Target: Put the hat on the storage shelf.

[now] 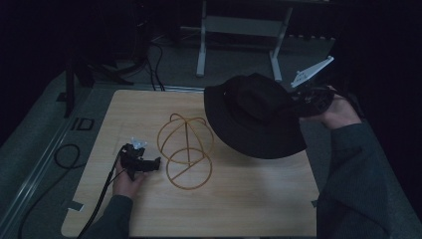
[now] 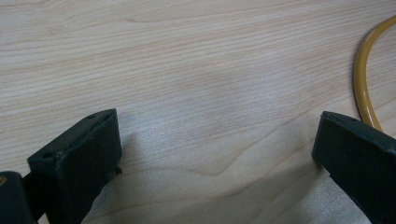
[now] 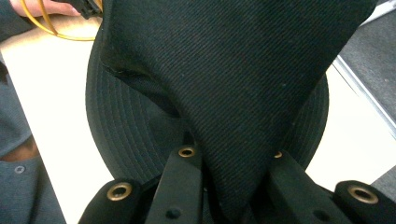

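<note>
- Right gripper [image 1: 297, 102] is clenched on the crown fabric of a black bucket hat [image 1: 254, 117]; in the right gripper view the two jaws pinch a fold of the crown [image 3: 233, 93], and the stitched brim [image 3: 116, 135] hangs behind it.
- The hat is held up over the far right part of the wooden table [image 1: 239, 209], brim sloping toward the person, just right of the wire stand and apart from it.
- Left gripper [image 1: 158, 163] rests low on the table beside the base ring of the gold wire hat stand [image 1: 186, 149]. Jaws released, wide apart, nothing between them; in the left gripper view, bare wood and a curve of the ring [image 2: 362, 88] beside one jaw.
- Step in hand, as judged: carrying the hat across to seat it on the stand's dome.
- To do it well: bring the crown opening squarely above the dome, level the brim, then lower straight down; the left gripper could steady the base ring so the light frame does not tip or slide.
- The pinched crown may be creased; dim light makes this hard to confirm.
- Count: one hat, one wire stand, two grippers, one table.
</note>
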